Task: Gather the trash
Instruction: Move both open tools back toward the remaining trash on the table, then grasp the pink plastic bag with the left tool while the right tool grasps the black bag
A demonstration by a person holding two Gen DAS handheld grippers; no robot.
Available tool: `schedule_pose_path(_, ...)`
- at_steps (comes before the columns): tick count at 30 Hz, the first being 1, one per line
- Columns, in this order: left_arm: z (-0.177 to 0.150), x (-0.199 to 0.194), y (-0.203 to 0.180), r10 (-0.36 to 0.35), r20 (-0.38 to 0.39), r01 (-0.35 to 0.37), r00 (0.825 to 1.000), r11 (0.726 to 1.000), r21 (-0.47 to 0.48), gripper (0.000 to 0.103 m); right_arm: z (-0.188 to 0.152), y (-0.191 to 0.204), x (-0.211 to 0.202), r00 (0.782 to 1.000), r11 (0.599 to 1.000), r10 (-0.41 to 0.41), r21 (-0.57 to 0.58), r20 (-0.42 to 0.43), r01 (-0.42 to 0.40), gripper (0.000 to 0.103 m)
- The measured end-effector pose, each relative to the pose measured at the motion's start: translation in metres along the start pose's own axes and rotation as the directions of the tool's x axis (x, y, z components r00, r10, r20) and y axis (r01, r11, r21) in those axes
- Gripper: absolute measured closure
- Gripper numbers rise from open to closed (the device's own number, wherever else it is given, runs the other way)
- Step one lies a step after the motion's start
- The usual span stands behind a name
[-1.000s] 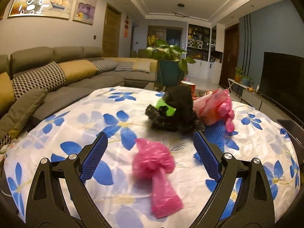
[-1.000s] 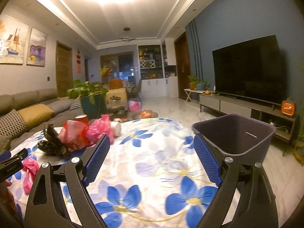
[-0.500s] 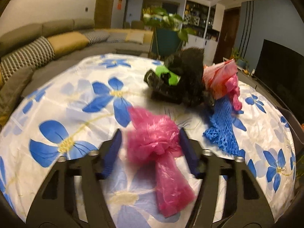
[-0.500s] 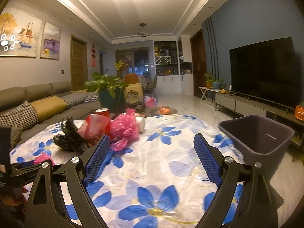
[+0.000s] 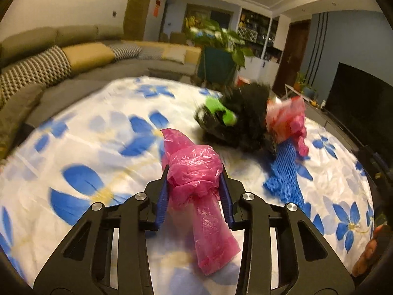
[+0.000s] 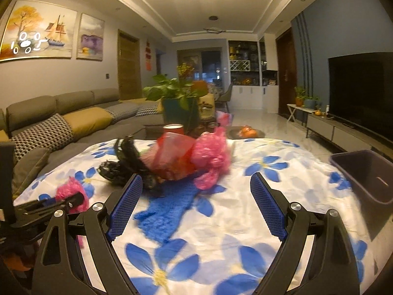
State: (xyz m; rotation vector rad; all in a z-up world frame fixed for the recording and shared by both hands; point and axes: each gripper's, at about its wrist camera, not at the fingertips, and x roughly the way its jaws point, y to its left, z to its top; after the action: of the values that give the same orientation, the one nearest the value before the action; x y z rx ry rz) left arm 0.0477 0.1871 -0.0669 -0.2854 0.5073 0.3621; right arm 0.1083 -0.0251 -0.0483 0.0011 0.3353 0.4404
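Observation:
My left gripper (image 5: 195,175) is shut on a crumpled pink plastic bag (image 5: 196,172), its tail hanging down between the fingers above the flowered tablecloth (image 5: 98,135). That bag also shows at the left of the right wrist view (image 6: 70,189). My right gripper (image 6: 196,204) is open and empty above the cloth. Ahead of it lies a trash pile: a black bag (image 6: 122,167), a red bag (image 6: 172,157), another pink bag (image 6: 213,154) and a blue foam net (image 6: 167,209). In the left wrist view the pile (image 5: 245,123) holds a green piece (image 5: 221,110).
A dark plastic bin (image 6: 363,172) stands at the table's right edge. A potted plant (image 6: 179,103) and a red cup (image 6: 173,129) are behind the pile. A sofa (image 6: 61,123) runs along the left; a TV (image 6: 361,93) is on the right.
My left gripper closed on the pink bag and lifted it slightly. My right gripper swung left, bringing the trash pile to centre and the bin to the right edge.

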Motion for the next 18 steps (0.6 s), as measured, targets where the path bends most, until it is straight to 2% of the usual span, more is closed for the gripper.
schedule_pose_path(5,0.02,-0.013,0.016,0.063,0.074,-0.062,0.995,0.998,-0.012,0.067,0.011,0.025,0.028,0.996,0.997,0.077,0.005,-0.045,-0.077,0.022)
schedule_pose_path(11,0.033,-0.016,0.035,0.1,0.102,-0.096,0.99,0.994,-0.044,0.067,0.023,0.062,0.065,0.987,0.99,0.131,-0.049,-0.088,-0.136,0.026)
schedule_pose_path(18,0.041,-0.012,0.051,0.118,0.111,-0.112,0.987,0.992,-0.061,0.067,0.028,0.097,0.102,0.987,0.98,0.112,-0.154,-0.116,-0.129,0.041)
